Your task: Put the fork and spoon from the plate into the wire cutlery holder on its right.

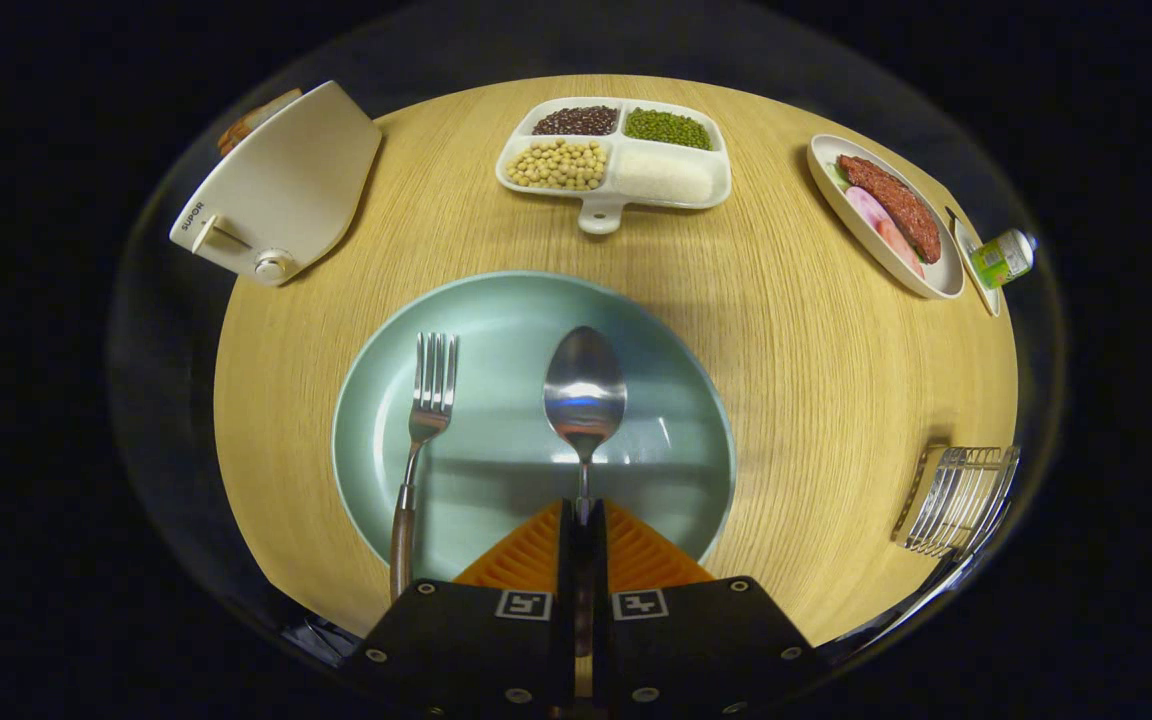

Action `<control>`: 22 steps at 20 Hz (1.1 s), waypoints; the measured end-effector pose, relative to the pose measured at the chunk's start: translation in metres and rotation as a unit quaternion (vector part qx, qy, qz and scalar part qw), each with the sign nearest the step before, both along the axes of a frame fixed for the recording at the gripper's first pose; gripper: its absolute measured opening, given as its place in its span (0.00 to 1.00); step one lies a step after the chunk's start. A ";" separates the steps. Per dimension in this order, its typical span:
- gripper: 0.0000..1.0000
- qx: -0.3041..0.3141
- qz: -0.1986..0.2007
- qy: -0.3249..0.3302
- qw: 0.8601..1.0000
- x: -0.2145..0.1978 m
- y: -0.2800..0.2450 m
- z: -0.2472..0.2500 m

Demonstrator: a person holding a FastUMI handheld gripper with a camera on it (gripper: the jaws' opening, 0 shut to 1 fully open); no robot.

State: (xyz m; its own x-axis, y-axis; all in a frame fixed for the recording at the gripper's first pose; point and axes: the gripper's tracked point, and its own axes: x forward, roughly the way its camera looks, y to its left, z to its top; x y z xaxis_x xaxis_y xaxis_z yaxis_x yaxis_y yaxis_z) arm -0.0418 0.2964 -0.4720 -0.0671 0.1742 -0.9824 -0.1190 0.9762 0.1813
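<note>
A pale green plate (496,330) lies on the round wooden table just ahead of my fingers. A steel spoon (585,392) points away from me over the plate, its handle running down between my two fingers. My gripper (584,520) is shut on the spoon's handle. A fork (426,420) with a wooden handle rests on the plate's left half, tines pointing away. The wire cutlery holder (958,498) stands to the right of the plate, near the table's edge.
A white divided dish of beans and grains (616,150) sits beyond the plate. A white appliance (276,185) stands at the far left. An oval dish of sliced meat (886,215) and a small green bottle (1001,257) are at the far right.
</note>
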 end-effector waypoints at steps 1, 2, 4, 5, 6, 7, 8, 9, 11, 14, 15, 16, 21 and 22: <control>0.06 0.005 -0.003 -0.002 1.000 0.001 -0.001 0.001; 0.06 0.008 -0.005 -0.005 1.000 0.001 -0.004 0.006; 0.06 0.019 -0.008 -0.013 1.000 0.001 -0.009 0.015; 0.06 0.026 -0.018 -0.020 0.999 0.003 -0.012 0.022; 0.06 0.031 -0.026 -0.027 0.999 0.005 -0.015 0.029; 0.06 0.035 -0.032 -0.037 0.998 0.007 -0.021 0.037; 0.06 0.039 -0.036 -0.047 0.997 0.010 -0.028 0.044; 0.06 0.039 -0.041 -0.058 0.997 0.014 -0.037 0.050; 0.05 0.038 -0.052 -0.061 0.996 0.014 -0.052 0.054; 0.06 0.052 -0.069 -0.083 0.993 0.017 -0.067 0.067; 0.06 0.053 -0.074 -0.093 0.991 0.020 -0.076 0.074; 0.06 0.053 -0.080 -0.100 0.990 0.019 -0.084 0.080; 0.06 0.044 -0.129 -0.134 0.982 0.022 -0.146 0.106; 0.06 0.038 -0.140 -0.140 0.979 0.021 -0.163 0.110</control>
State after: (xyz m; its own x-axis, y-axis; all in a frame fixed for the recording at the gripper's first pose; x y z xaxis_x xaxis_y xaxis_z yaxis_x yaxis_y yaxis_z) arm -0.0203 0.1336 -0.3620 0.2642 0.2214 -0.9387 0.0950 0.9626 0.2538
